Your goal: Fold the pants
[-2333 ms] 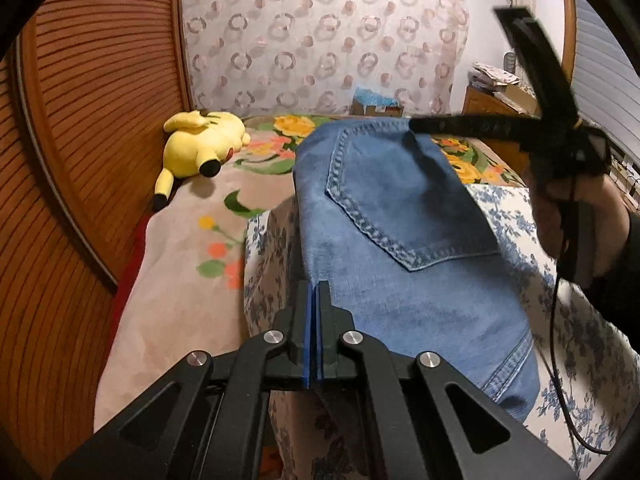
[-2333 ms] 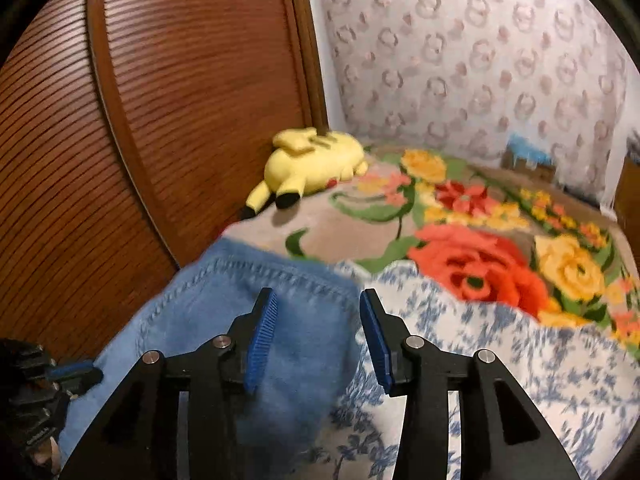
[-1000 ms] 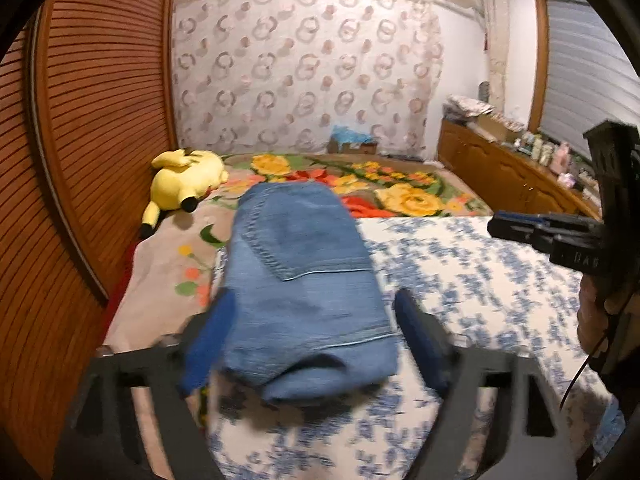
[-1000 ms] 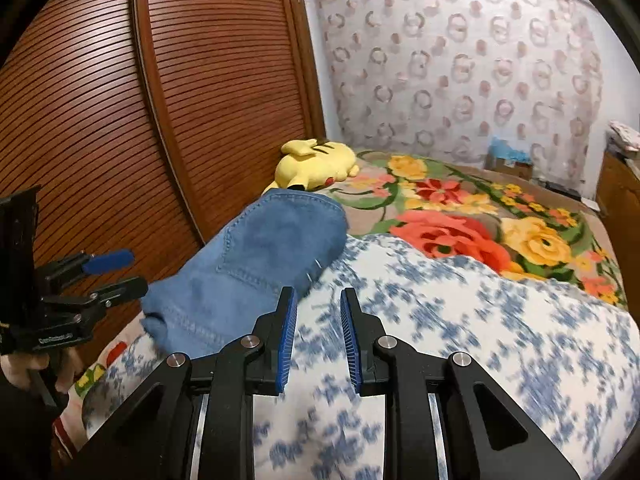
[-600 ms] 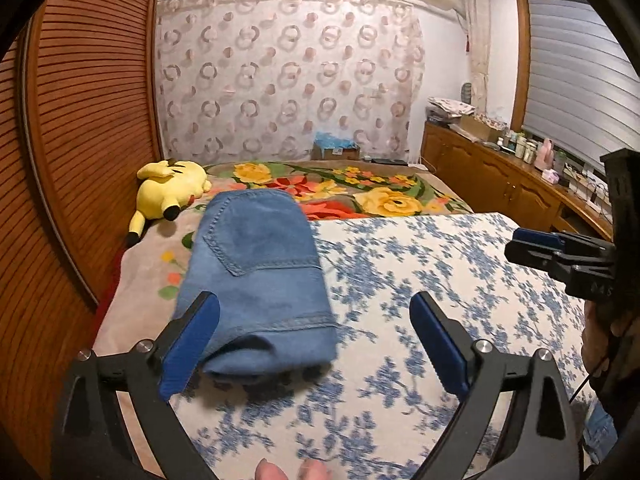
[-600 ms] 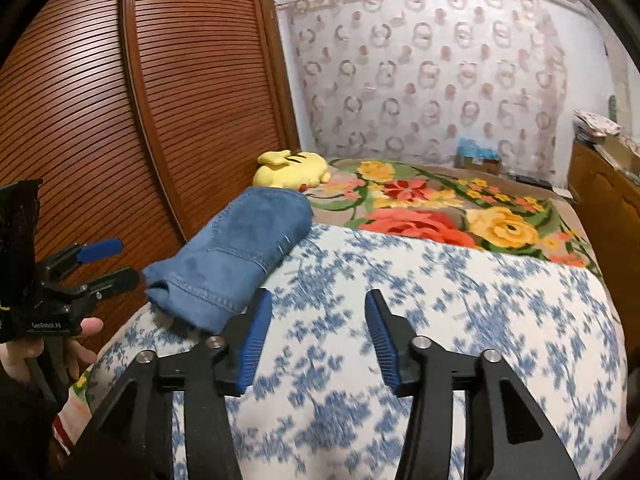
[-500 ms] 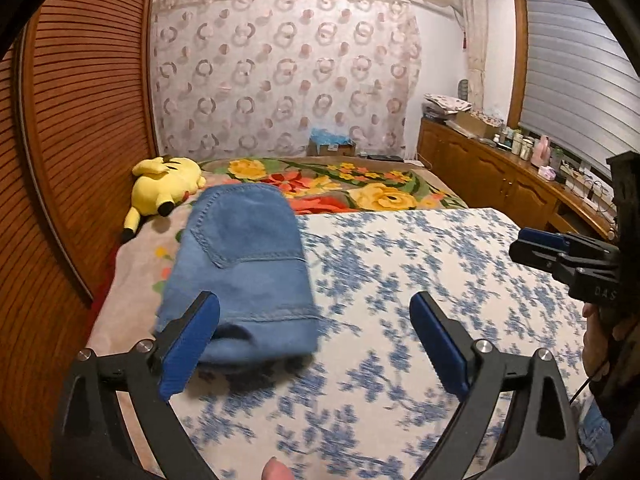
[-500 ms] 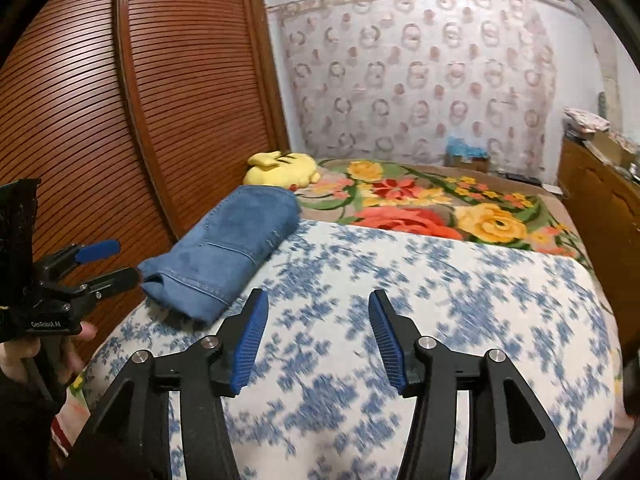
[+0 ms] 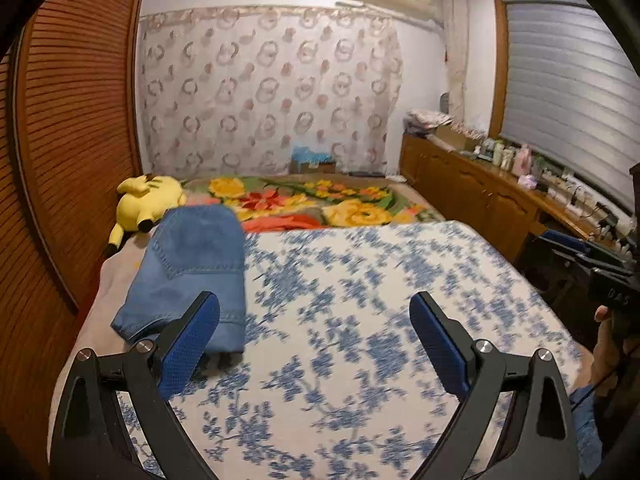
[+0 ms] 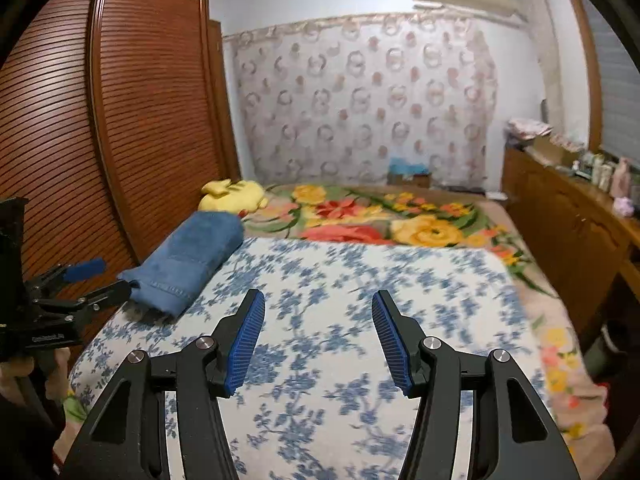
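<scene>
The blue denim pants (image 9: 192, 268) lie folded in a compact stack on the left part of the bed, on the blue-flowered white sheet (image 9: 360, 320). They also show in the right wrist view (image 10: 188, 256). My left gripper (image 9: 316, 332) is wide open and empty, held back from the pants and above the sheet. My right gripper (image 10: 318, 334) is open and empty, above the middle of the sheet. The left gripper also shows in the right wrist view (image 10: 80, 284), and the right gripper shows in the left wrist view (image 9: 576, 248).
A yellow plush toy (image 9: 148, 200) lies beyond the pants by the wooden slatted wardrobe (image 10: 100, 140). A flowered blanket (image 10: 380, 216) covers the far bed. A wooden cabinet (image 9: 480, 200) with small bottles runs along the right wall.
The left gripper opened and let go of the pants, which now rest folded on the bed. Both grippers pulled back and up; the right gripper opened wider.
</scene>
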